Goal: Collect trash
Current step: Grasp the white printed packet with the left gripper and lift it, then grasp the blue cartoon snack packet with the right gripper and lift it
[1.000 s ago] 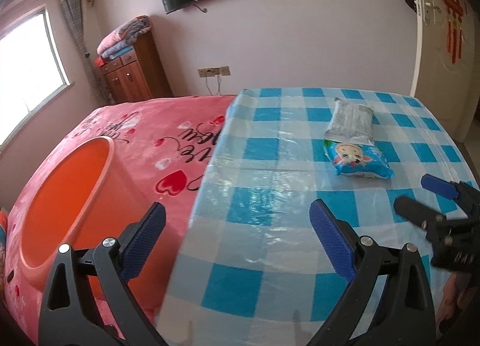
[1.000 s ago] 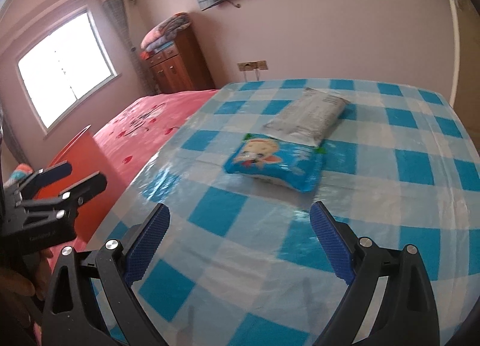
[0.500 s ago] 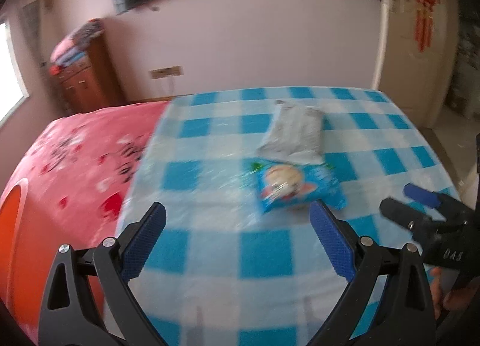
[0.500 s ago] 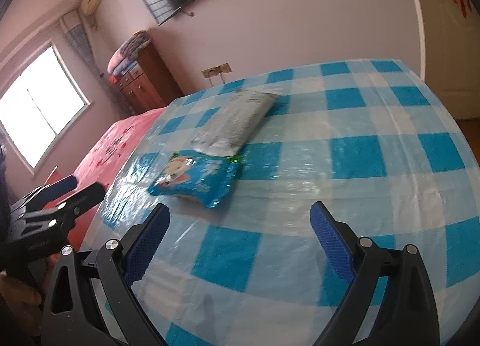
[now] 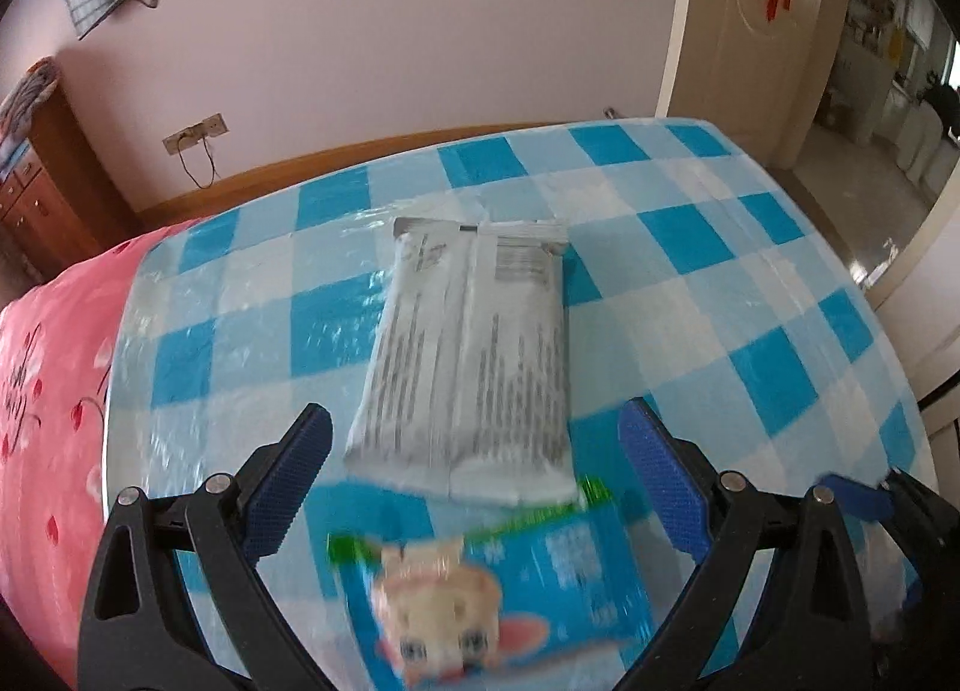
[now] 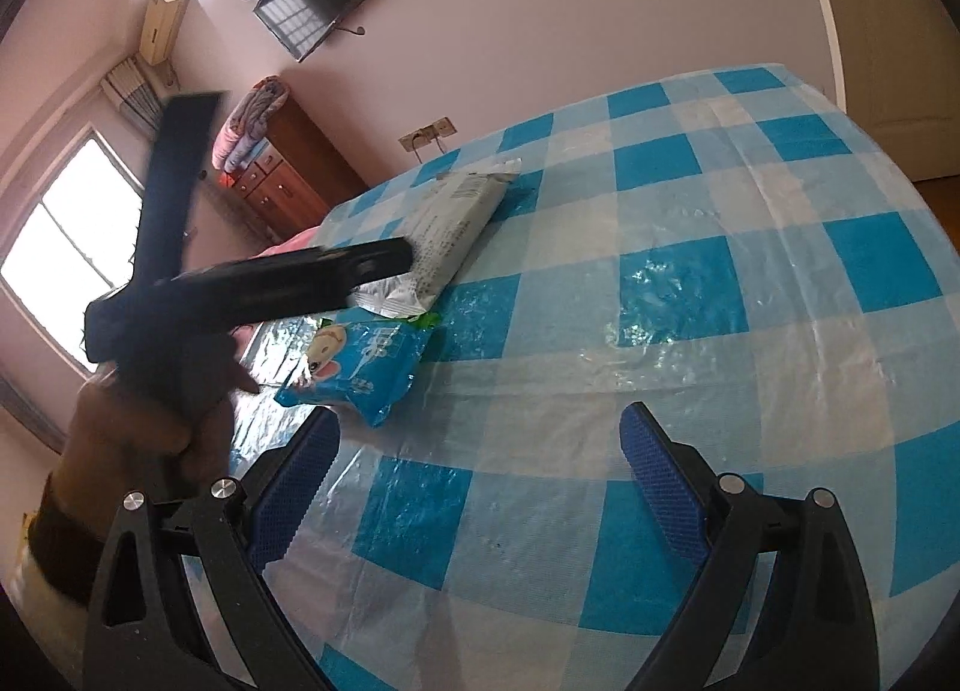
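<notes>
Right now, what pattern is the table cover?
Blue and white checked plastic table cover, clearest in the right wrist view.

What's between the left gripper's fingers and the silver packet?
In the left wrist view, only the blue cartoon packet sits between the open left gripper and the silver packet, their ends touching.

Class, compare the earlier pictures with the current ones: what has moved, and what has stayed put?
The left gripper has swung away from the orange bin toward the table and closed in over the blue packet, jaws open around it, nothing gripped. The right gripper stayed open and empty. The blue packet and the grey packet have not moved.
</notes>
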A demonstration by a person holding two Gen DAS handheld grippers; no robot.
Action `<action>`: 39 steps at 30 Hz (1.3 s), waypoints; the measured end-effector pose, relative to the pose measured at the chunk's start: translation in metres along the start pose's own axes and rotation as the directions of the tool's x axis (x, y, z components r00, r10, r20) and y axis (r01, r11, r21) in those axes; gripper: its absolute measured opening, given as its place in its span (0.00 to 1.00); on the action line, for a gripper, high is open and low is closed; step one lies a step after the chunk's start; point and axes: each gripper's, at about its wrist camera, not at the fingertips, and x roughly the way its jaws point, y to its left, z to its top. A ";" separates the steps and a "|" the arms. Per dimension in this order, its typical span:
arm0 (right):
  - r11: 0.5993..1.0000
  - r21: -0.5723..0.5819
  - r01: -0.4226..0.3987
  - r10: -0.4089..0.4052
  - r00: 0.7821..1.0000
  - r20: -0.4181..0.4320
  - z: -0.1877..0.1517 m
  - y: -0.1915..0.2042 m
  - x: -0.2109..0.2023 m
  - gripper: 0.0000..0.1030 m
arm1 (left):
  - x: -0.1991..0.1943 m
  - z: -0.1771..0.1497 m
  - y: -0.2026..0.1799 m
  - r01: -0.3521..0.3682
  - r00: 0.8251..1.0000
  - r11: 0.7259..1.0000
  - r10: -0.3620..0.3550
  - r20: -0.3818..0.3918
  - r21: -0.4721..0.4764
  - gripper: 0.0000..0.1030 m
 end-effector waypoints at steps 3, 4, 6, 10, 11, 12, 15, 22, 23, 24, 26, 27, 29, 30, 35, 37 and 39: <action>1.000 0.024 -0.015 0.015 1.000 -0.003 0.001 -0.006 0.000 0.91 | 0.014 0.012 0.004 0.023 0.999 1.000 -0.024 -0.028 -0.010 0.94; 0.999 0.032 -0.020 0.020 1.000 -0.006 0.002 -0.008 0.001 0.91 | 0.021 0.016 0.005 0.022 0.999 1.000 -0.022 -0.044 -0.013 0.94; 0.999 0.047 -0.028 0.028 0.999 -0.014 0.002 -0.012 0.002 0.91 | 0.030 0.019 0.005 0.020 0.998 1.000 -0.020 -0.062 -0.007 0.94; 0.998 0.054 -0.039 0.040 0.999 -0.011 0.002 -0.015 0.001 0.91 | 0.043 0.025 0.007 0.024 0.995 1.000 -0.025 -0.093 -0.009 0.94; 0.997 0.055 -0.047 0.048 0.999 -0.011 0.002 -0.015 0.000 0.91 | 0.046 0.026 0.008 0.023 0.995 1.000 -0.024 -0.099 -0.013 0.94; 0.997 0.056 -0.052 0.053 0.999 -0.012 0.002 -0.015 0.000 0.91 | 0.050 0.027 0.009 0.022 0.994 1.000 -0.024 -0.109 -0.018 0.94; 0.997 0.057 -0.056 0.057 0.998 -0.015 0.003 -0.016 0.001 0.91 | 0.057 0.029 0.010 0.019 0.992 1.000 -0.021 -0.123 -0.019 0.94; 0.996 0.061 -0.061 0.062 0.998 -0.012 0.003 -0.018 0.001 0.91 | 0.061 0.032 0.010 0.010 0.992 0.999 -0.016 -0.127 -0.045 0.88; 0.996 0.061 -0.061 0.062 0.998 -0.011 0.003 -0.018 0.001 0.91 | 0.059 0.032 0.009 0.009 0.992 0.999 -0.015 -0.125 -0.048 0.84; 0.996 0.062 -0.060 0.060 0.998 -0.010 0.003 -0.019 0.001 0.91 | 0.057 0.032 0.009 0.004 0.992 0.999 -0.010 -0.122 -0.055 0.83; 0.996 0.063 -0.059 0.060 0.998 -0.009 0.003 -0.020 0.001 0.91 | 0.055 0.030 0.009 -0.002 0.993 0.998 -0.006 -0.120 -0.068 0.79; 0.996 0.063 -0.058 0.059 0.998 -0.008 0.003 -0.020 0.001 0.91 | 0.053 0.029 0.008 -0.005 0.993 0.997 -0.003 -0.116 -0.074 0.78; 0.996 0.064 -0.056 0.056 0.998 -0.004 0.004 -0.021 0.001 0.91 | 0.050 0.023 0.005 -0.010 0.994 0.997 0.001 -0.112 -0.082 0.78; 0.996 0.064 -0.054 0.055 0.999 -0.003 0.005 -0.022 0.000 0.91 | 0.048 0.021 0.003 -0.010 0.994 0.996 0.000 -0.110 -0.087 0.77; 0.996 0.071 -0.045 0.045 0.999 0.013 0.008 -0.027 -0.005 0.91 | 0.038 0.004 -0.013 -0.002 0.994 0.996 -0.007 -0.107 -0.088 0.77; 0.996 0.077 -0.041 0.039 0.999 0.018 0.009 -0.030 -0.007 0.91 | 0.032 -0.004 -0.020 0.007 0.994 0.996 -0.017 -0.106 -0.091 0.77; 0.996 0.084 -0.031 0.029 0.999 0.023 0.010 -0.034 -0.010 0.91 | 0.027 -0.012 -0.026 0.025 0.994 0.995 -0.035 -0.102 -0.100 0.76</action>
